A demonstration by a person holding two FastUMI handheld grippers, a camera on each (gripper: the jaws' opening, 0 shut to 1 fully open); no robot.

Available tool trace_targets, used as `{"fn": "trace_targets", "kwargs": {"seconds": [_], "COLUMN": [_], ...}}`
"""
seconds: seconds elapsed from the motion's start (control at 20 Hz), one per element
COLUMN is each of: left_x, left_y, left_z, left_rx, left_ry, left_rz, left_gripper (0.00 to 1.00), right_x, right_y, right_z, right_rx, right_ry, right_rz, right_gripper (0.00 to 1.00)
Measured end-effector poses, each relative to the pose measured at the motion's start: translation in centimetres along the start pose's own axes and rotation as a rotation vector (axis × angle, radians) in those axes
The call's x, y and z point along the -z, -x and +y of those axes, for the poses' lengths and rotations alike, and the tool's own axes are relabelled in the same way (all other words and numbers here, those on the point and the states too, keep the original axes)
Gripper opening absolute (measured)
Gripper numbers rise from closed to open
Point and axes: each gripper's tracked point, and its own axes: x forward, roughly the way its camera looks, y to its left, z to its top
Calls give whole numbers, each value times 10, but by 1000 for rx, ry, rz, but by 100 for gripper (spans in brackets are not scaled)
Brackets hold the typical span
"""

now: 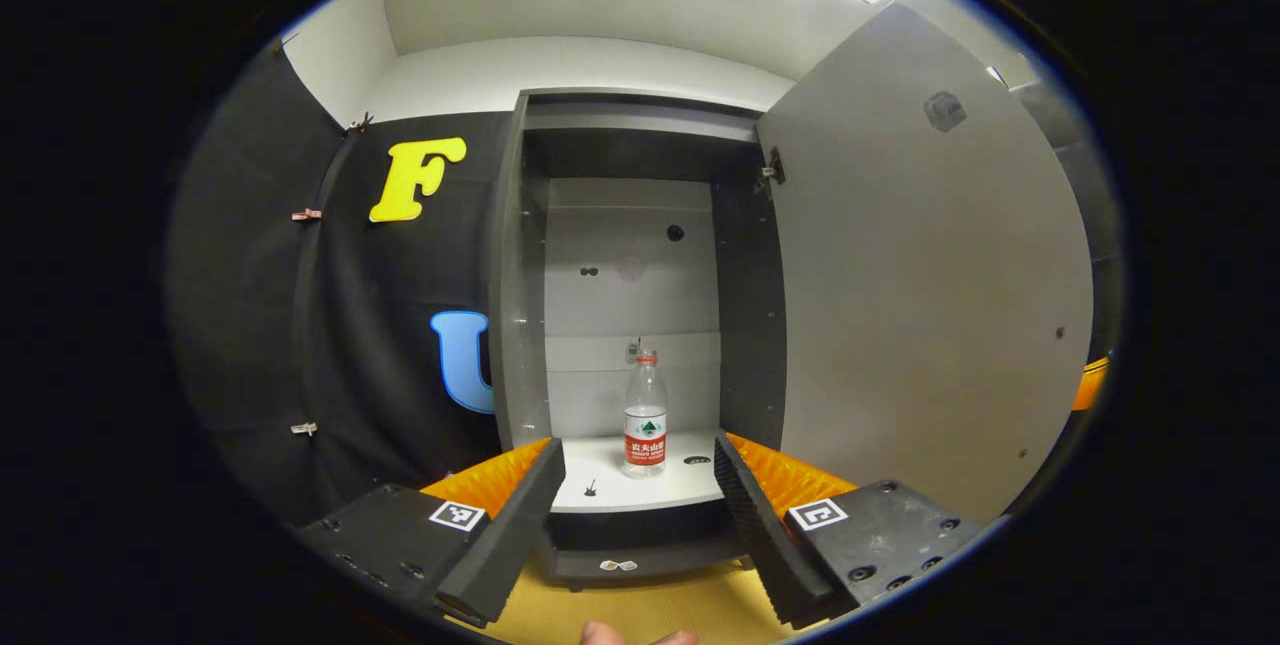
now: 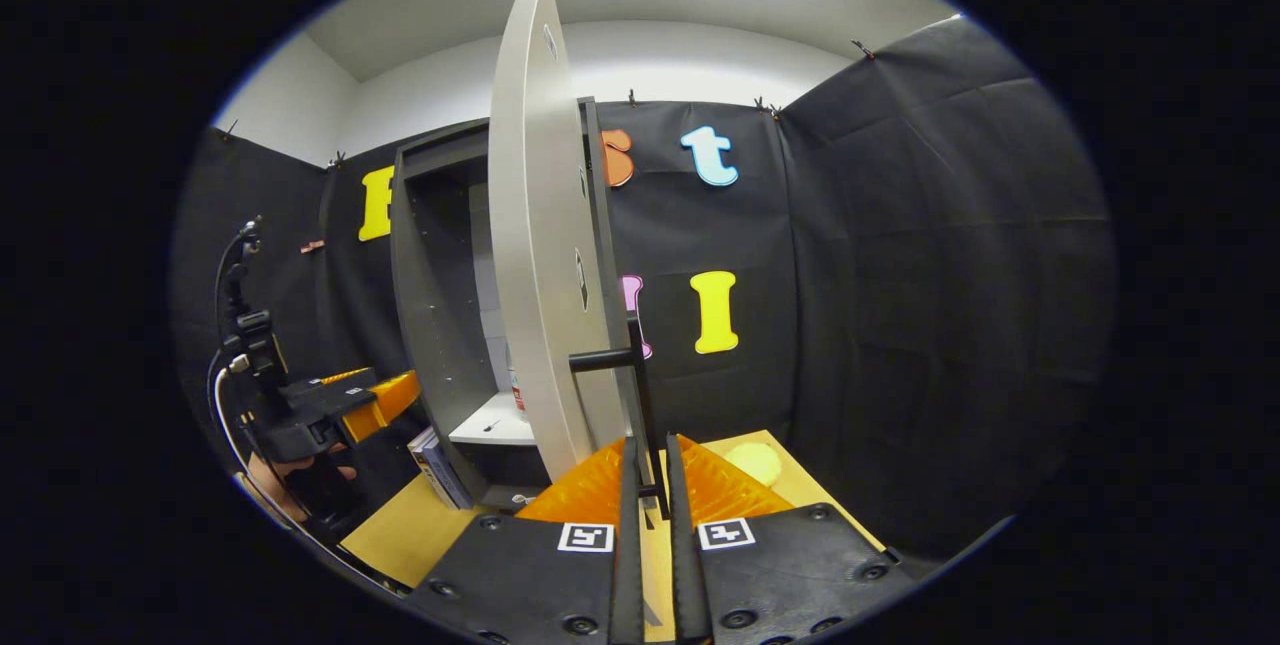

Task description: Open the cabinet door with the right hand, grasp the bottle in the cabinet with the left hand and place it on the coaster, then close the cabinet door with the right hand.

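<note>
Cabinet [image 1: 520, 255] stands on the worktop [image 2: 400, 535] with door [image 1: 920, 265] swung wide, left hand-held gripper [image 1: 640, 515] spread before the upright bottle [image 1: 645, 415] inside, right hand-held gripper [image 2: 650, 515] pinching the door's handle [image 2: 640, 385].

A book [image 2: 432, 470] leans against the cabinet's outer side on the wooden table [image 2: 400, 535].

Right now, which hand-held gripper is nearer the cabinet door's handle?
Right. The right hand-held gripper has its fingers closed around the door handle. The left hand-held gripper is open, facing the bottle in the cabinet, away from the handle.
</note>
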Motion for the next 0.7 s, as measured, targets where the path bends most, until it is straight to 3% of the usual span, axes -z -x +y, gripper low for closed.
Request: {"fn": "trace_targets", "kwargs": {"seconds": [0.25, 0.3, 0.35, 0.4, 0.45, 0.6, 0.7], "left_x": [7, 11, 15, 19, 22, 31, 39], "left_y": [-45, -56, -67, -78, -89, -126, -152], "left_z": [-9, -8, -8, -7, -6, -9, -11], "left_rx": [21, 18, 13, 6, 0, 3, 6], "left_ry": [-15, -14, -13, -12, -15, -30, -41], "left_rz": [-12, -6, 1, 8, 12, 20, 19], "left_gripper": [94, 95, 94, 92, 92, 92, 94], "right_x": [-10, -11, -13, -13, -14, -22, -25], "right_y": [15, 15, 17, 20, 19, 20, 19], "right_z": [-23, -33, -42, -58, -71, -93, -100], "right_rx": [33, 54, 78, 128, 164, 239, 261], "right_ry": [-31, -43, -53, -57, -61, -49, -8], "right_rz": [-32, -42, -42, -48, -54, -92, -120], "right_gripper": [16, 5, 27, 27, 36, 100, 97]}}
